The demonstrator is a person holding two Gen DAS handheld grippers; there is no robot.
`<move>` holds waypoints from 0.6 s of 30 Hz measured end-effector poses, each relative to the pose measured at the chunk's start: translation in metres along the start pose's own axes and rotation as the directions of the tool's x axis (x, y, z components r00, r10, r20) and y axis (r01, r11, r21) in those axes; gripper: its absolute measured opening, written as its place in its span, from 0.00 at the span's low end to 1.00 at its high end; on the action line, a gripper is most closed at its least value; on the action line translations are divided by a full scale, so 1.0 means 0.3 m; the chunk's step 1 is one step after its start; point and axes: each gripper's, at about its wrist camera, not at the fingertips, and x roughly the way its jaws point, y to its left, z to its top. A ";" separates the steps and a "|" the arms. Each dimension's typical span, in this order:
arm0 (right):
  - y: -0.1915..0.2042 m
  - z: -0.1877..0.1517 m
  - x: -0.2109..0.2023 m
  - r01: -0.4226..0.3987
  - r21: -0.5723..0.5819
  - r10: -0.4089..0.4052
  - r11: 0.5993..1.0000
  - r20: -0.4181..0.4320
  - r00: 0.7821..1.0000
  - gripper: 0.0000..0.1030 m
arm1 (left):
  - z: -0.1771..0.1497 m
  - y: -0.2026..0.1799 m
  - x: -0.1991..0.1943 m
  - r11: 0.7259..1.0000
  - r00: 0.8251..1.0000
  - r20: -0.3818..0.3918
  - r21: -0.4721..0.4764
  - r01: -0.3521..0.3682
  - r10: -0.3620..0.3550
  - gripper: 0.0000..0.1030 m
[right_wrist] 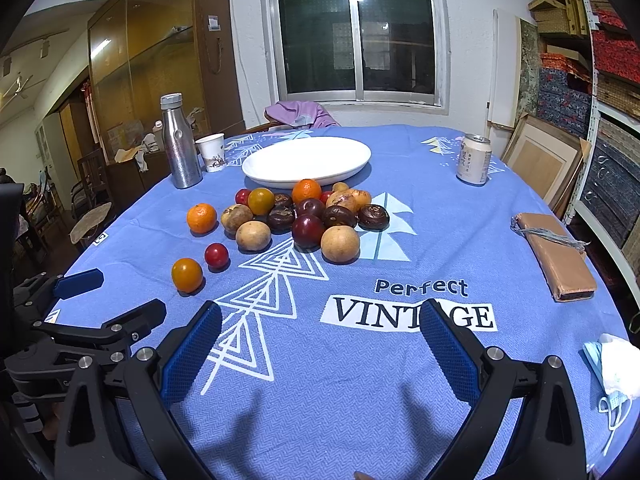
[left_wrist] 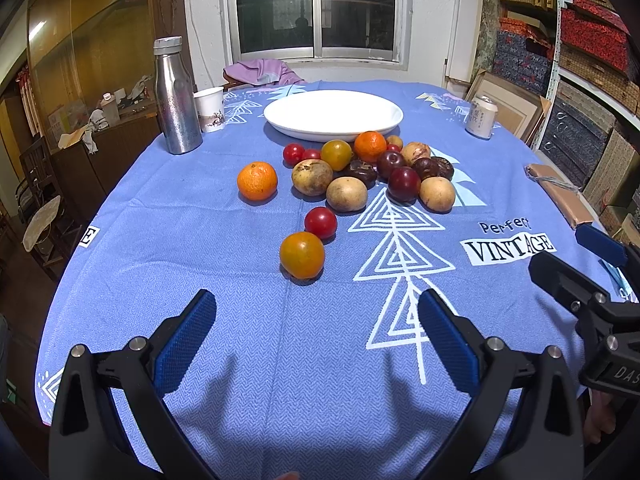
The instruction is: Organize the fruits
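Left hand-held gripper point(left_wrist: 316, 312) released, blue pads spread wide, nothing between them, hovering low over the blue patterned tablecloth point(left_wrist: 200, 220) at the near edge of the surface. Right hand-held gripper point(right_wrist: 320, 320) likewise released and empty, poised above the "Perfect VINTAGE" print point(right_wrist: 416, 312). Both well short of the fruit.

Fruits heaped mid-surface, just in front of a white plate point(left_wrist: 333, 114) (bare, nothing on it). In the heap: an orange mandarin point(left_wrist: 370, 146) touching the plate's near rim, dark red plums point(left_wrist: 404, 184), pale brown round fruits point(left_wrist: 347, 194), dark brown wrinkled ones point(left_wrist: 362, 172), small red tomatoes point(left_wrist: 293, 153) and a yellow-green tomato point(left_wrist: 336, 155). Apart from the heap, to the left: a second mandarin point(left_wrist: 257, 181). Closer to the grippers: a red tomato point(left_wrist: 320, 222) just beside an orange-yellow tomato point(left_wrist: 301, 255), nearest the left gripper.

Far left on the surface: an upright steel bottle point(left_wrist: 176, 96) with a paper cup point(left_wrist: 210, 109) just beside it. Far right: a drink can point(left_wrist: 481, 116), upright. Along the right edge: a flat brown packet point(right_wrist: 556, 258), and near the right gripper a crumpled face mask point(right_wrist: 612, 368).
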 end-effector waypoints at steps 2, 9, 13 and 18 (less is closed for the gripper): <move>0.001 0.000 0.000 -0.001 0.000 0.001 1.000 0.000 1.000 0.97 | 0.000 0.000 0.000 1.000 1.000 -0.001 0.000 0.001 -0.001 0.96; 0.001 0.004 0.010 0.004 0.001 -0.004 1.000 -0.003 1.000 0.97 | -0.005 0.000 0.001 1.000 1.000 -0.002 0.000 0.001 -0.001 0.96; 0.014 -0.014 0.012 -0.032 0.029 0.033 0.999 -0.009 0.999 0.97 | -0.017 0.001 0.002 1.000 1.000 0.004 -0.003 0.017 -0.017 0.96; 0.000 -0.025 0.041 -0.100 0.030 0.101 0.995 -0.038 0.994 0.97 | -0.025 0.026 0.001 0.994 0.993 0.044 -0.015 0.108 -0.107 0.96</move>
